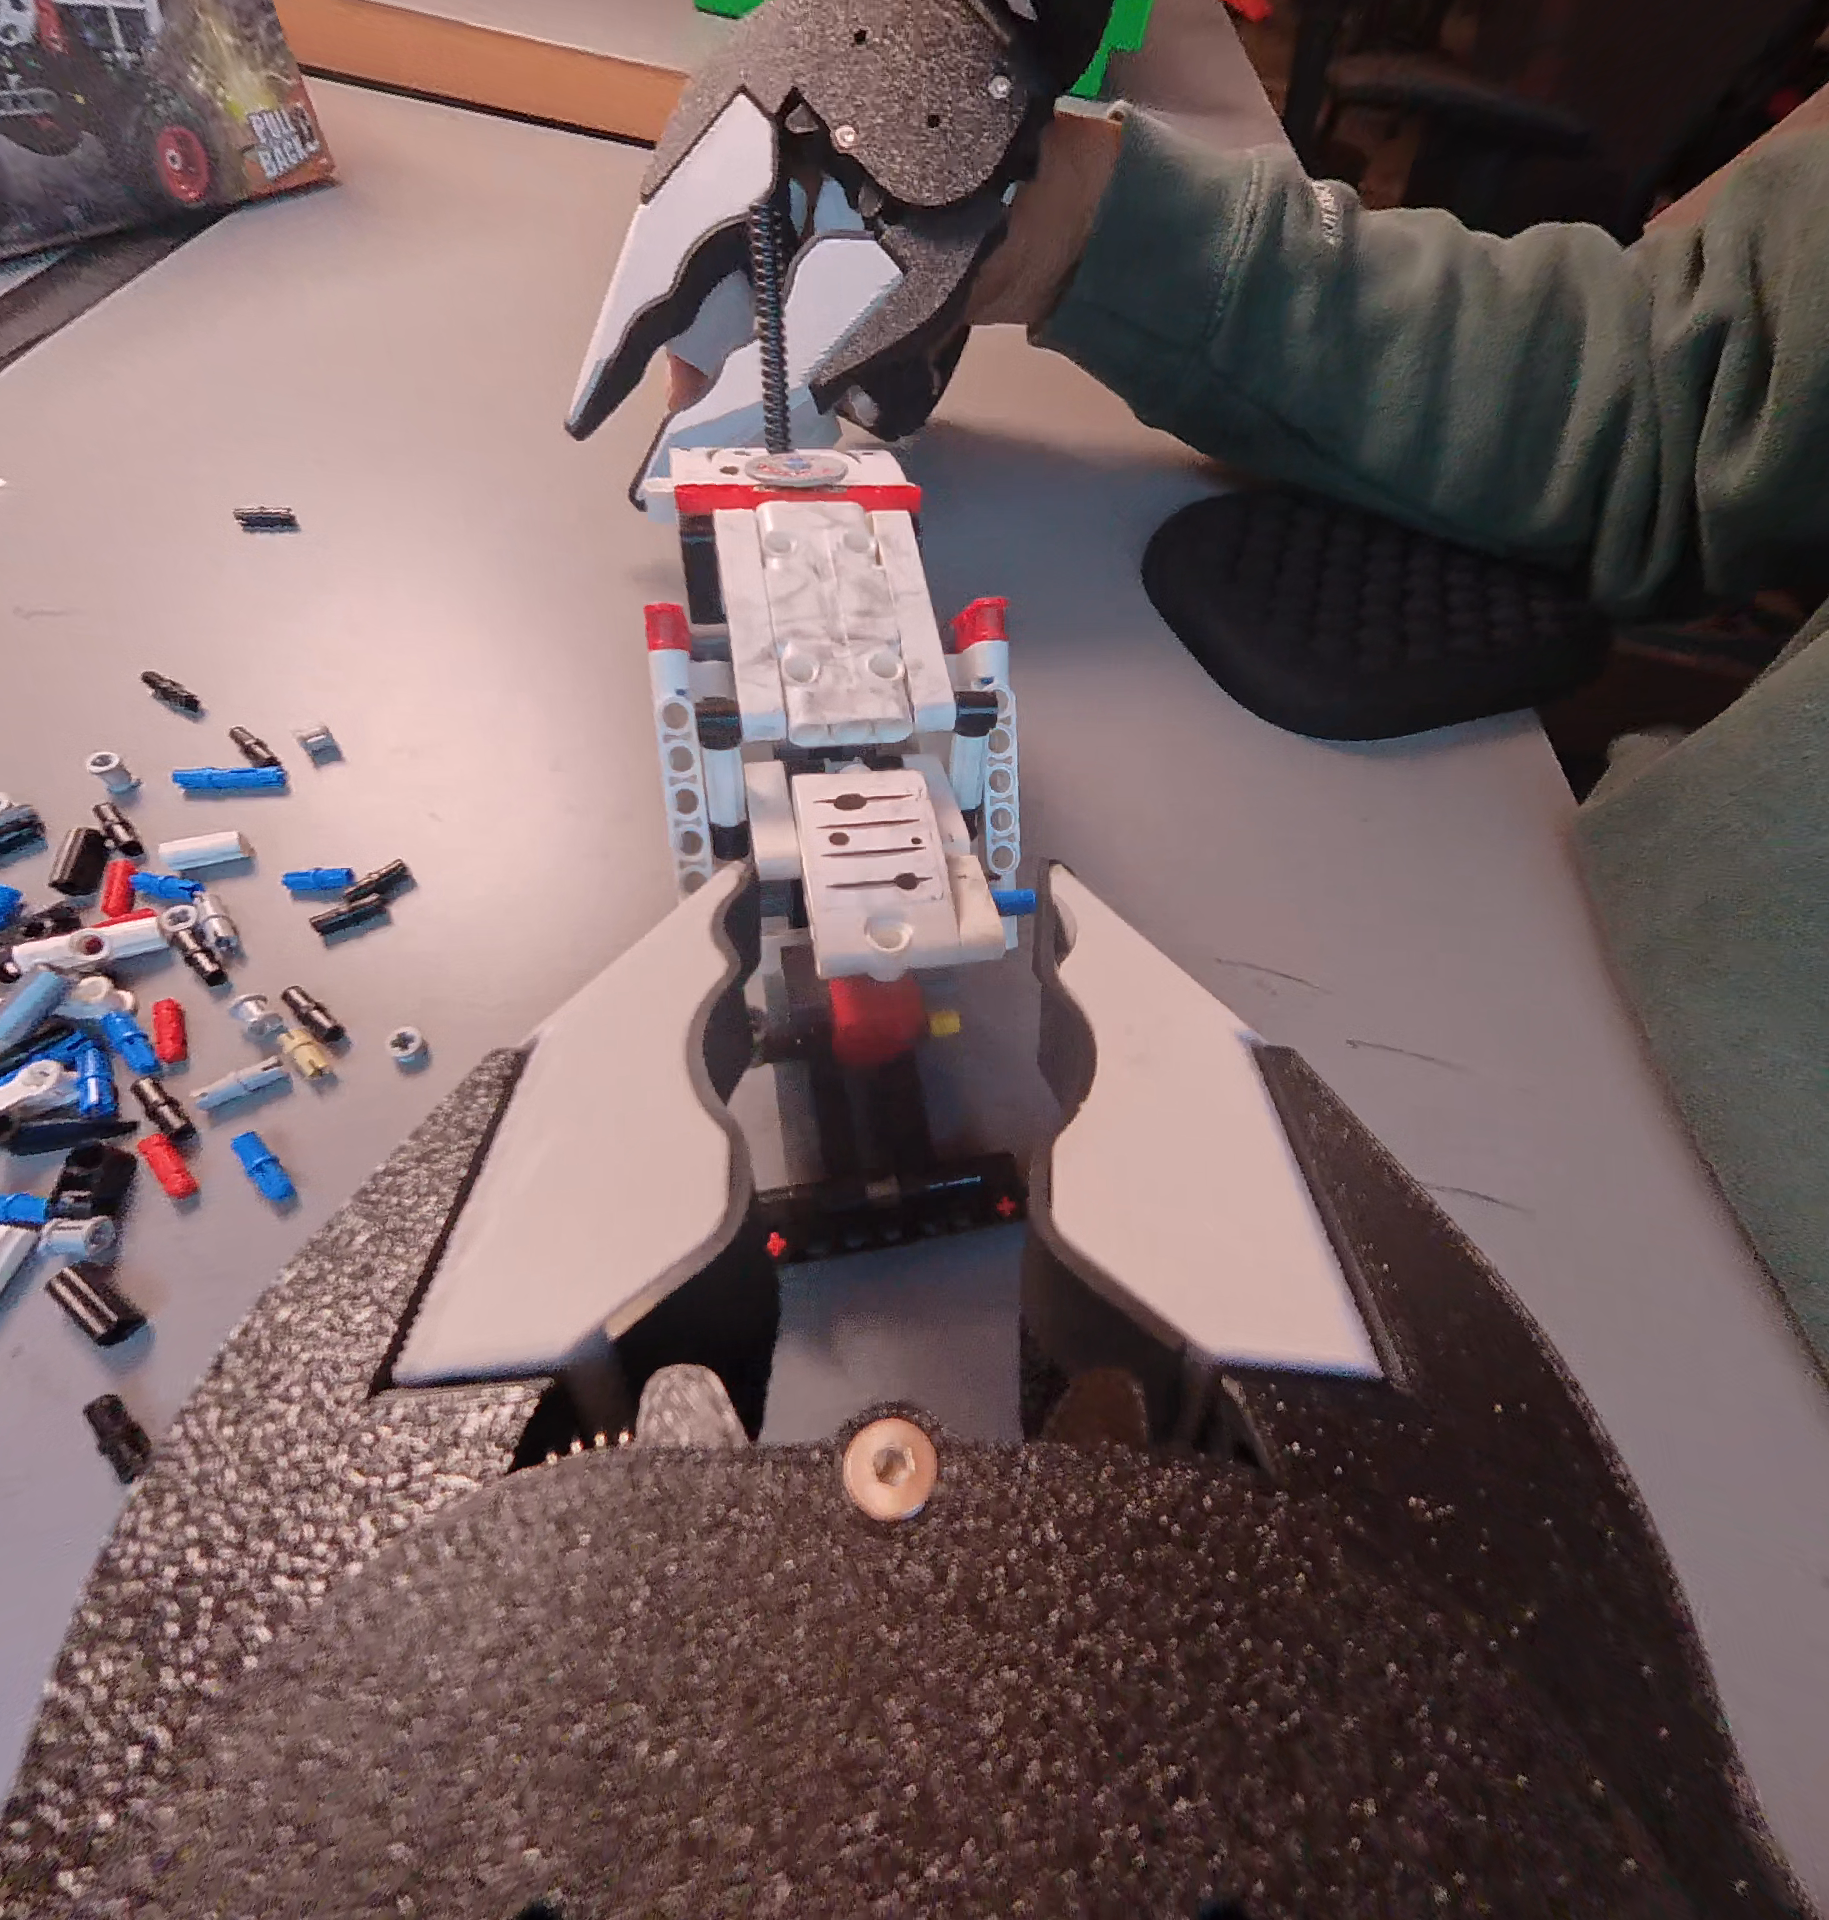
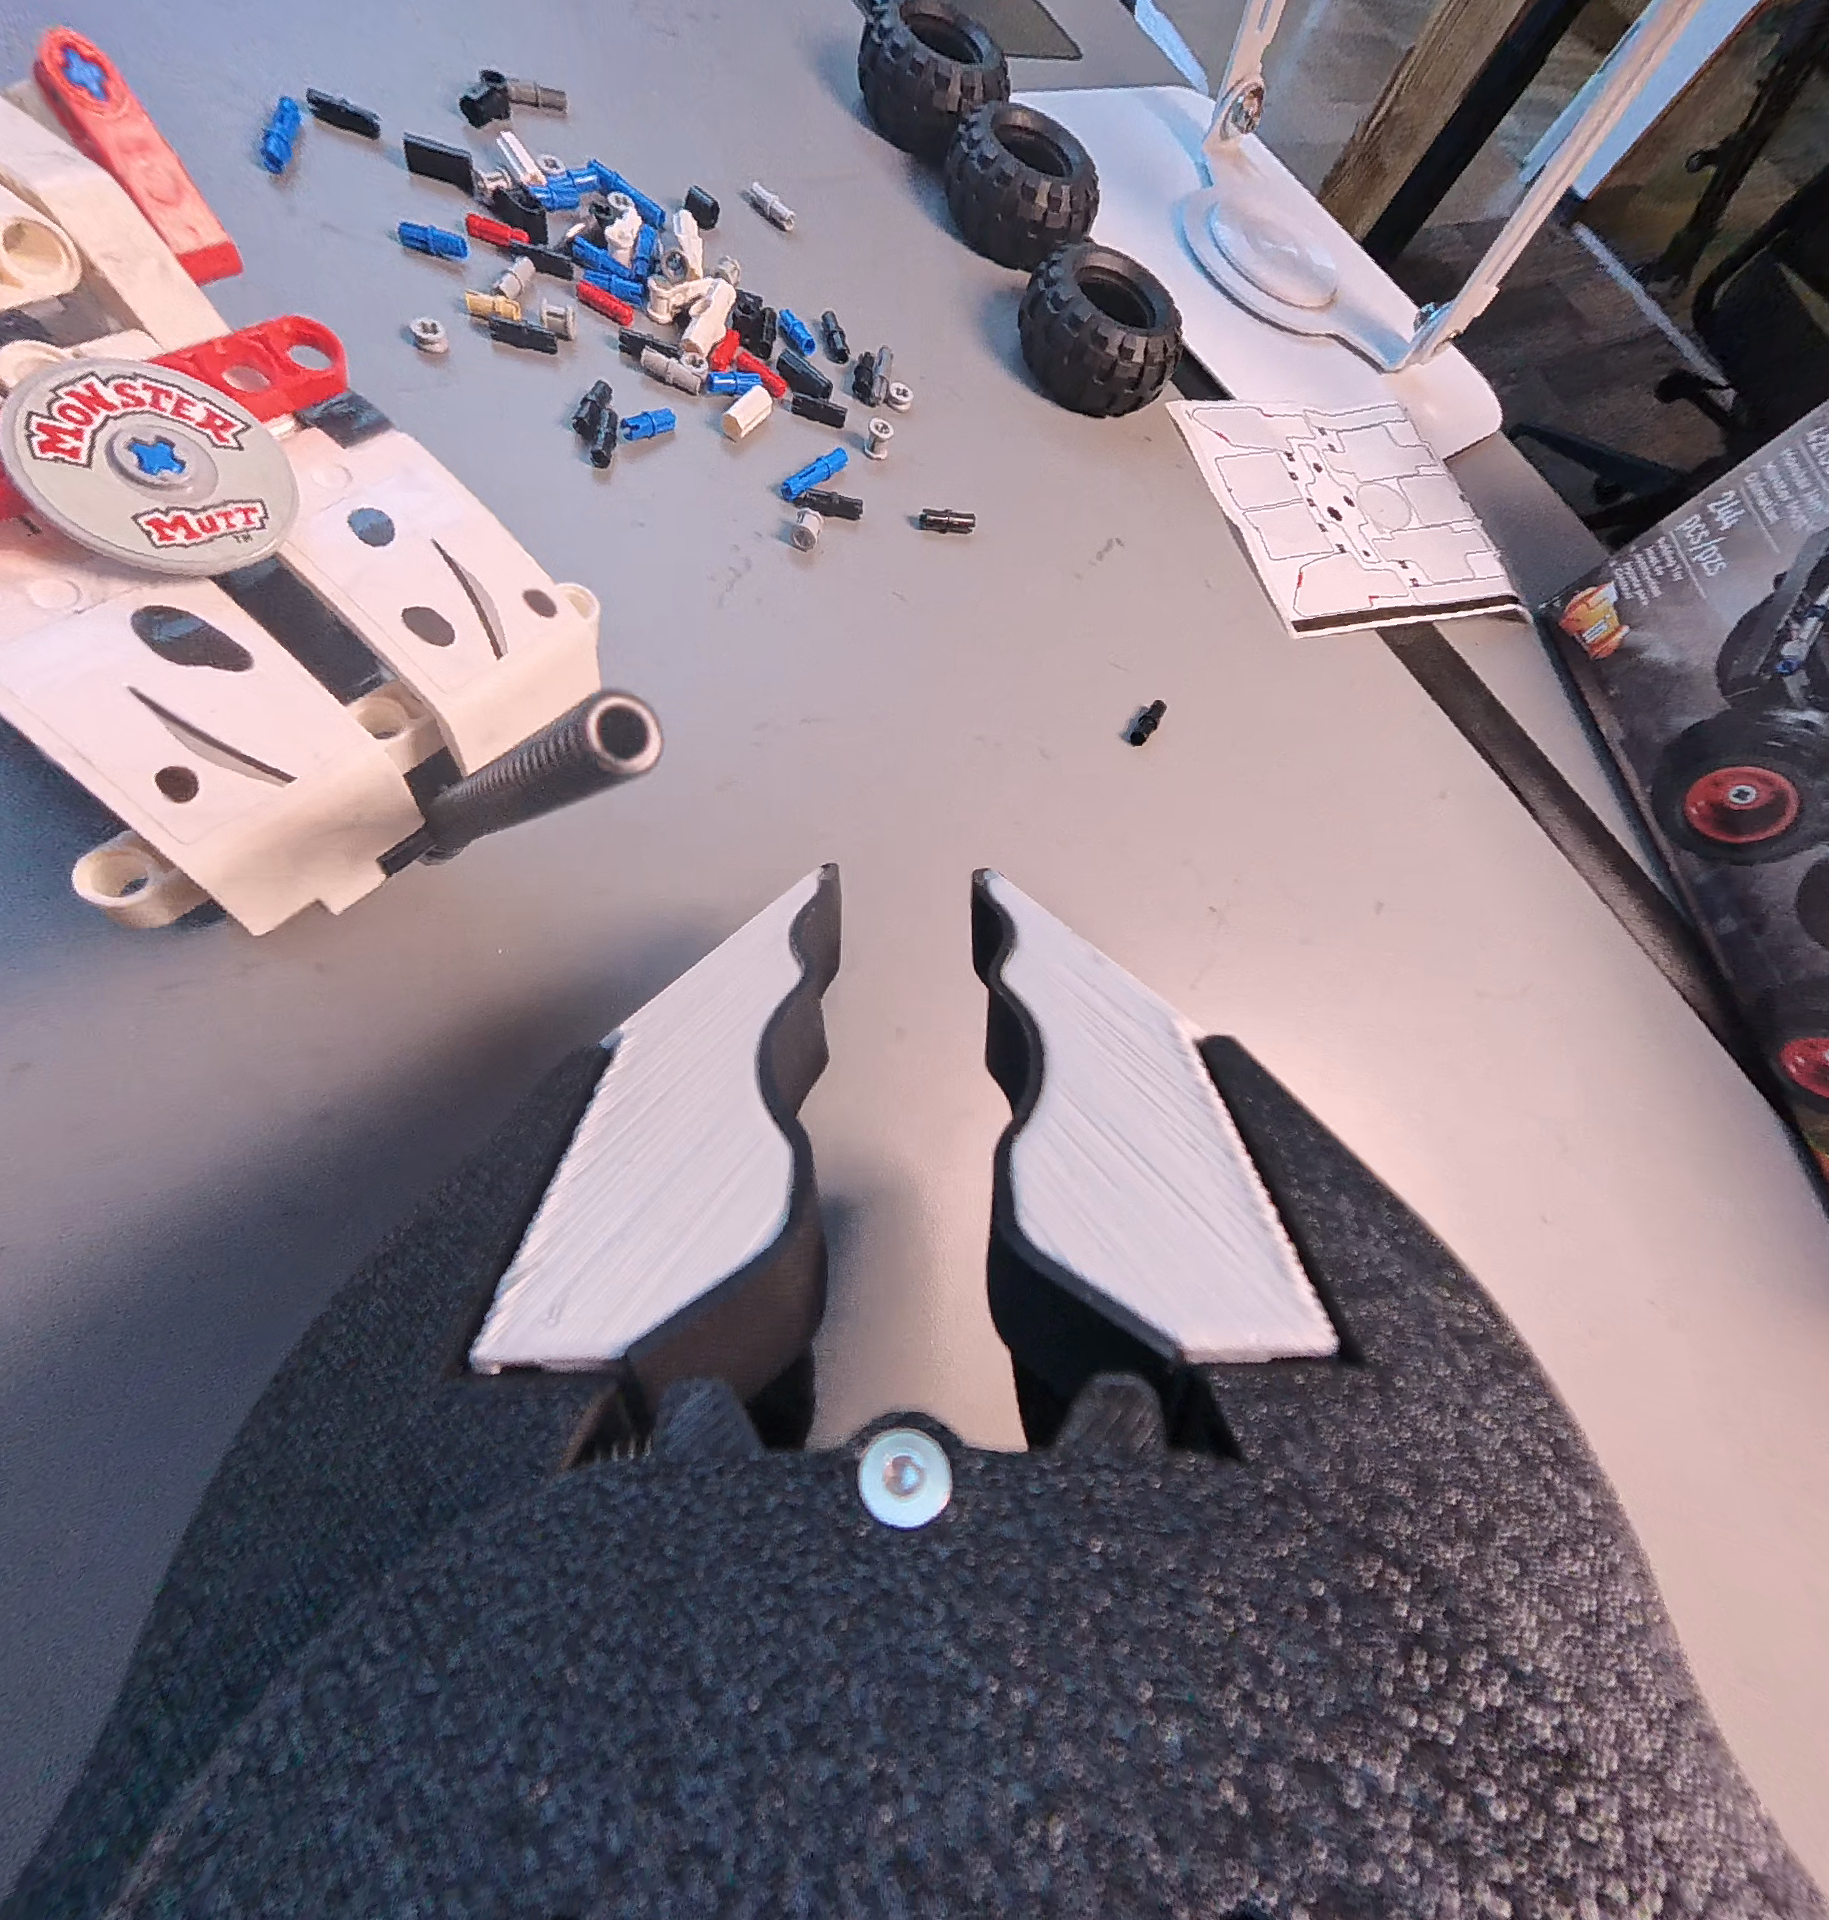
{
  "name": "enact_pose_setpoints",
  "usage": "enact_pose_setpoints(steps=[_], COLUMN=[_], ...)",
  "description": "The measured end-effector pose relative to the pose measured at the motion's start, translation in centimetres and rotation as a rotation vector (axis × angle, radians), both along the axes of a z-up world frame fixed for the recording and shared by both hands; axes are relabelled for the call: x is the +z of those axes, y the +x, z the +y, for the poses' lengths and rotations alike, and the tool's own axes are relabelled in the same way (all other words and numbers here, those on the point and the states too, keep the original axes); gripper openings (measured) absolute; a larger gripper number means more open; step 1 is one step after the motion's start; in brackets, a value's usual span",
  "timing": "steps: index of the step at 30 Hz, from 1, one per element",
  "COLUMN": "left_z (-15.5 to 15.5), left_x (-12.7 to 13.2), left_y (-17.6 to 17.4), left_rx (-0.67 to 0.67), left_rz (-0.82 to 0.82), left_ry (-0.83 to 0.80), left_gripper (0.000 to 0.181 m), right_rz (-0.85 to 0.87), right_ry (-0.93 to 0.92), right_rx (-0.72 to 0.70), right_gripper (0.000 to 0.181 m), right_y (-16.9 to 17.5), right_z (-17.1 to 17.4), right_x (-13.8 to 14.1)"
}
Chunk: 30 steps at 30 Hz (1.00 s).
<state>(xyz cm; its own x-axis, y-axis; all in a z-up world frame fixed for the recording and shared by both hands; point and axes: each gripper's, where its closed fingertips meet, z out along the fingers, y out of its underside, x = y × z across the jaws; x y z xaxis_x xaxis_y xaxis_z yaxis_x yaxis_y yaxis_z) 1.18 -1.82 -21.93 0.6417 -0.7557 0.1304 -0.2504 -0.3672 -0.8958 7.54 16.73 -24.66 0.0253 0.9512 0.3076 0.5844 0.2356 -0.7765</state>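
A white, red and black toy truck body (image 1: 827, 634) lies on the grey table (image 1: 422, 416), without wheels. My left gripper (image 1: 889, 894) is shut on its near end, one fingertip on each side of the white hood panel. A black ribbed tube (image 1: 773, 312) stands up from the far end, next to a round grey disc (image 1: 796, 468). My right gripper (image 1: 707, 410) hovers over that far end, open, with the tube rising between its fingers. In the right wrist view my right gripper (image 2: 905, 883) is open and empty. There the tube (image 2: 546, 774) and truck body (image 2: 266, 665) lie to its left.
Several small blue, black, red and white pins lie in a loose pile (image 1: 89, 1039), which also shows in the right wrist view (image 2: 661, 270). Three black tyres (image 2: 1024, 187), a white lamp base (image 2: 1409, 343), a sticker sheet (image 2: 1346, 509) and the kit box (image 2: 1741, 779) sit right. A green sleeve (image 1: 1409, 312) crosses a black pad (image 1: 1357, 613). My hands' fingertips stand some 20 cm from each other.
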Motion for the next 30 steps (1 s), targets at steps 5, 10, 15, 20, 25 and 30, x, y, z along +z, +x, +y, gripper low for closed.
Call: enact_pose_setpoints(steps=[5, 10, 15, 20, 25, 30], left_z=[1.2, 1.6, -0.2, -5.9, -14.9, -23.5], left_x=[0.3, 3.4, 11.2, 16.3, 7.1, -2.0], left_y=[-2.1, -3.6, -7.8, -20.2, -33.9, -39.5], left_rx=[0.097, 0.182, 0.328, 0.660, 0.836, 0.737], left_rz=[-0.002, -0.050, 0.065, 0.389, 0.756, 0.960], left_ry=[0.040, 0.161, 0.382, 0.338, -0.251, -0.733], left_gripper=[0.044, 0.052, 0.047, 0.031, 0.024, 0.021], right_rz=[0.080, 0.135, 0.254, 0.361, 0.571, 0.644], right_ry=[0.014, 0.046, 0.076, 0.111, 0.118, 0.125], right_rx=[-0.076, -0.193, -0.299, -0.313, -0.070, 0.013], right_gripper=[0.021, 0.021, 0.021, 0.021, 0.019, 0.017], right_y=[0.1, 0.7, 2.0, 4.0, 4.4, 4.2], right_z=[1.5, 3.6, 5.1, 4.3, -1.1, -3.6], right_x=[1.7, 3.0, 5.9, 8.2, 12.8, 14.9])
